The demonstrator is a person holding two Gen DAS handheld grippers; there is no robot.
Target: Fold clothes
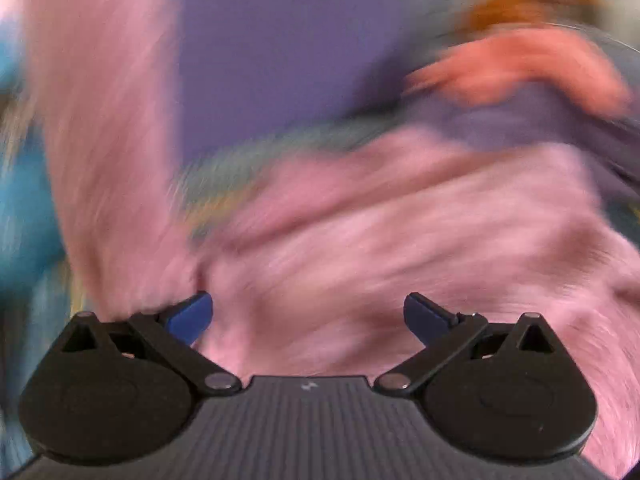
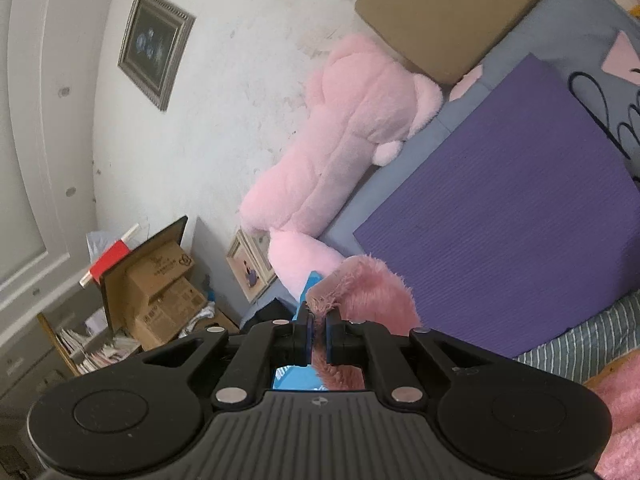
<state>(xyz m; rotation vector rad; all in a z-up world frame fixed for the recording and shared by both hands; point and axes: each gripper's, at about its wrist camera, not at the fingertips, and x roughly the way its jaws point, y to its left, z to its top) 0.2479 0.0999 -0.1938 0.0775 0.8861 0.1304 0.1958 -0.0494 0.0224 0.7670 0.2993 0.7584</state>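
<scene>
A fluffy pink garment [image 1: 380, 248] fills the lower part of the blurred left wrist view, heaped over the purple mat [image 1: 280, 60]. My left gripper [image 1: 308, 318] hangs open just above it, the blue fingertips [image 1: 192, 316] wide apart and nothing pinched between them. A strip of the same pink fabric runs up the left side of that view. In the right wrist view my right gripper [image 2: 319, 334] is shut on a corner of the pink fluffy garment [image 2: 368, 292], held up level above the bed; the fabric droops down to the right.
A big pink plush toy [image 2: 344, 152] leans on the white wall beside a brown cushion [image 2: 452, 12]. Striped teal cloth [image 2: 580, 340] lies at the mat's near edge. An orange-pink garment [image 1: 520, 68] lies at right. Cardboard boxes [image 2: 160, 292] and a framed picture [image 2: 154, 46] stand left.
</scene>
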